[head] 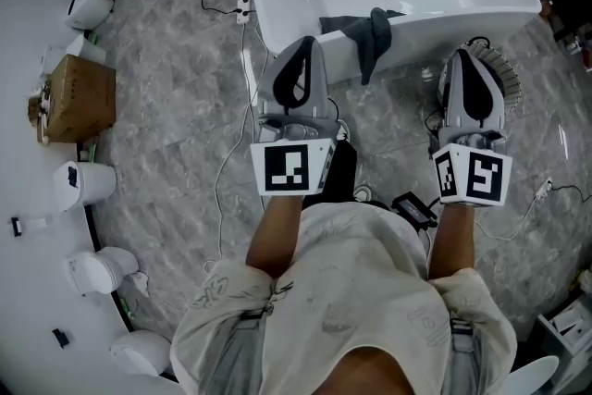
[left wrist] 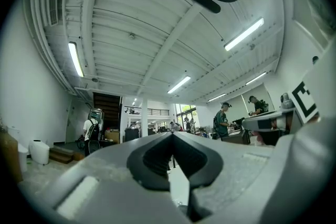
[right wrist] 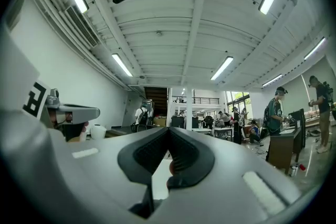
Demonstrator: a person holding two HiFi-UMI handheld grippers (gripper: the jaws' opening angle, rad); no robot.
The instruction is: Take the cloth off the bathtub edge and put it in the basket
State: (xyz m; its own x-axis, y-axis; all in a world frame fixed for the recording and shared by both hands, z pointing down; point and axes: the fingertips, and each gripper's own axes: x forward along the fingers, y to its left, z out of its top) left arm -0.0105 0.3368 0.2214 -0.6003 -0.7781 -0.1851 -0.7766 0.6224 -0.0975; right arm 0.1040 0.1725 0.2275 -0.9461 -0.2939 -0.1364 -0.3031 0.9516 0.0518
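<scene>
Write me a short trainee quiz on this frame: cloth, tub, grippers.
1. True or false: the cloth lies on the floor.
2. The left gripper and right gripper are: A open; B shut and empty; C shut on the cloth.
3. In the head view, which gripper is nearer the cloth?

Key: 1 false, it hangs over the near edge of the tub; 2 B; 3 the left.
</scene>
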